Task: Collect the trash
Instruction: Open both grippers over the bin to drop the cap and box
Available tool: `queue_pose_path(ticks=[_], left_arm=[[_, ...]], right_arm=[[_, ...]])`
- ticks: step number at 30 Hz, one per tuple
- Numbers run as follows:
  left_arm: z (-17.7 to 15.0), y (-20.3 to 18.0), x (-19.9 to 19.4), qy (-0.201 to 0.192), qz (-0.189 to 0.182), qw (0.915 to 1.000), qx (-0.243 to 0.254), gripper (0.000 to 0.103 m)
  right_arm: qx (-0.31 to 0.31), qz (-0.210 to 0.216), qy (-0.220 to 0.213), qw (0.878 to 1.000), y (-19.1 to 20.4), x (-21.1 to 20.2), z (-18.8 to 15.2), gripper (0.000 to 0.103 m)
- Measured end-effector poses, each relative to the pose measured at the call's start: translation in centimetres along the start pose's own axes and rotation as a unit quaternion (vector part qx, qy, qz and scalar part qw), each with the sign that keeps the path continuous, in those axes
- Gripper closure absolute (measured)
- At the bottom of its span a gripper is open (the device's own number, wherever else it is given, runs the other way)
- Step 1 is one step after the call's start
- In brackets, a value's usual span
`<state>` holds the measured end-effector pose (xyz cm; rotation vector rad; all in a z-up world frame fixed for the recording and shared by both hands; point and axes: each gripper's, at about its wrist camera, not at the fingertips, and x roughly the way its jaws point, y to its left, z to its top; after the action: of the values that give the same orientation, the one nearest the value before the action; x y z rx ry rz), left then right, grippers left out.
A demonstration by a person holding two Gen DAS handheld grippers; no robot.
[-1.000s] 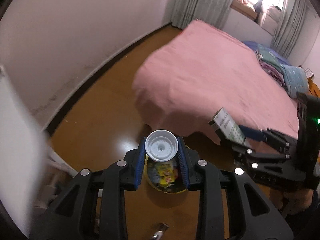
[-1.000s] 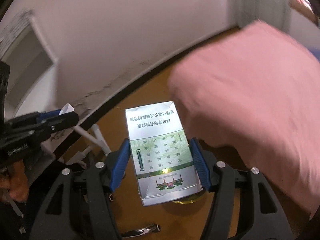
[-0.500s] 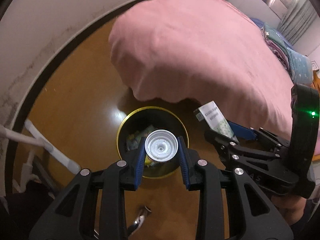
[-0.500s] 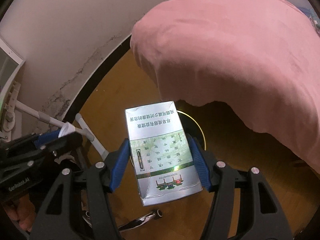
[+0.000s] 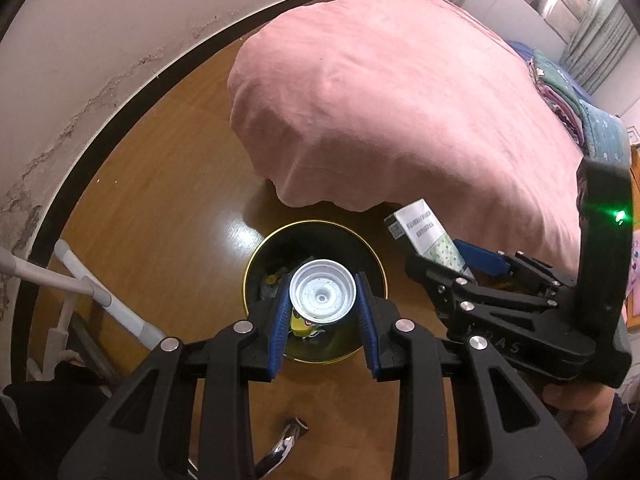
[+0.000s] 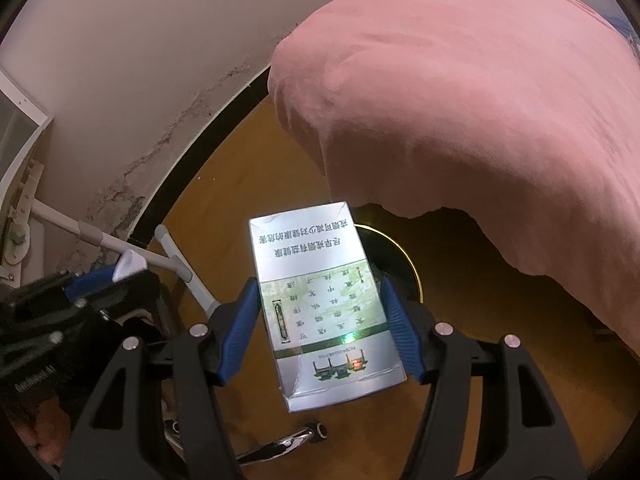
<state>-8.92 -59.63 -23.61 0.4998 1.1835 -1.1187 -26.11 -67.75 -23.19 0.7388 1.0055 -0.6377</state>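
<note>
The left gripper (image 5: 323, 312) has its jaws clamped on a white bottle cap (image 5: 322, 297) over the gold-rimmed bin (image 5: 372, 256) on the floor beside the pink bed (image 5: 400, 100). The right gripper (image 6: 322, 322), its jaws just easing wider, has the cigarette pack (image 6: 320, 304) between them, above the bin's edge.

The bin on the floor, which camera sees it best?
The left wrist view: the bin shows nearly its whole gold rim and trash inside, with only the cap covering part. In the right wrist view the box hides most of it, leaving a rim arc.
</note>
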Motion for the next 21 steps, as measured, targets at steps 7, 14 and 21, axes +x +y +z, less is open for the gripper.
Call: queue_pose_path(ticks=[7,14,21], left_arm=[[0.1,0.2,0.1,0.004,-0.005,1.0000,-0.003,0.073],[-0.1,0.3,0.4,0.012,-0.013,0.9998,-0.002,0.073],[-0.4,-0.3,0.7,0.022,-0.026,0.9994,0.011,0.061]], right_arm=[[0.010,-0.001,-0.005,1.000,-0.5,-0.4,0.2,0.028],[0.026,0.000,-0.008,1.000,-1.7,-0.6,0.3,0.028],[0.037,-0.003,-0.010,0.999,-2.6,-0.7,0.1,0.027]])
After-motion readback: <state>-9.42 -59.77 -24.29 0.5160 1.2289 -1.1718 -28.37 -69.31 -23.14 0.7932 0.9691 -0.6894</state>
